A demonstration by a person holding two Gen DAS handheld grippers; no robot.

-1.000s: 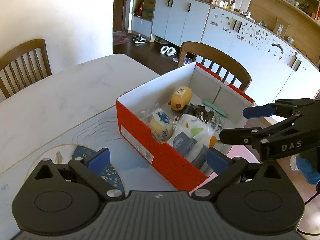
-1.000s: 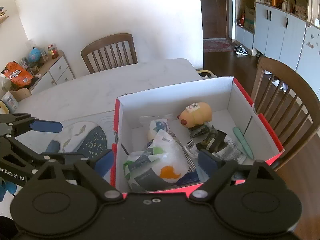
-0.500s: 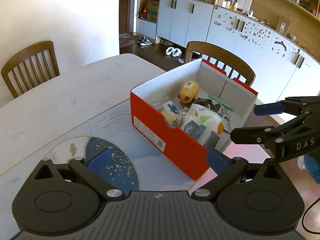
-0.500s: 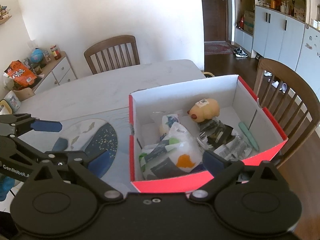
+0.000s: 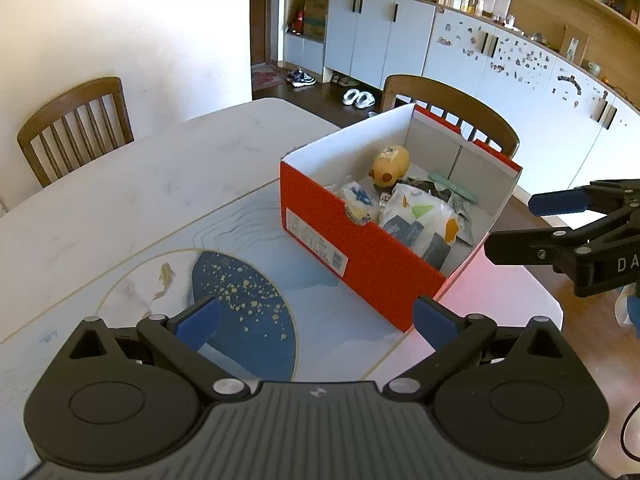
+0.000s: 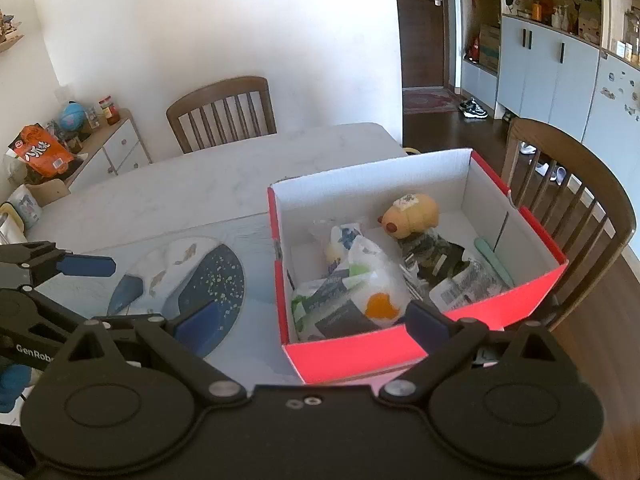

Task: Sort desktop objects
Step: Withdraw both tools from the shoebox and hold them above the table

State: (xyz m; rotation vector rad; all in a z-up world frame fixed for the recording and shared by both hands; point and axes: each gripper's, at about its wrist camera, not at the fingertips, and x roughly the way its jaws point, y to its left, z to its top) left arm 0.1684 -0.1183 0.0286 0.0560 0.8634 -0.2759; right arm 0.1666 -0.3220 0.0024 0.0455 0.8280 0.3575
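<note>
With the red box point(image 6: 420, 348) already full of sorted items, little seems left on the worktop point(image 5: 120, 200).
Yellow plush toy point(image 6: 412, 216), white plastic bag point(image 6: 372, 276) and dark packets lie inside the box; only the blue mat point(image 5: 240, 312) shows beside it. Left gripper point(image 5: 316, 320) and right gripper point(image 6: 304, 320) hover short of the box, pitched downward, jaws wide, holding nothing; the right jaws have just been opening.

One red box point(image 6: 360, 354), one yellow plush toy point(image 6: 410, 216), one green pen point(image 6: 494, 256), two wooden chairs point(image 5: 74, 124), two grippers point(image 5: 316, 320).
</note>
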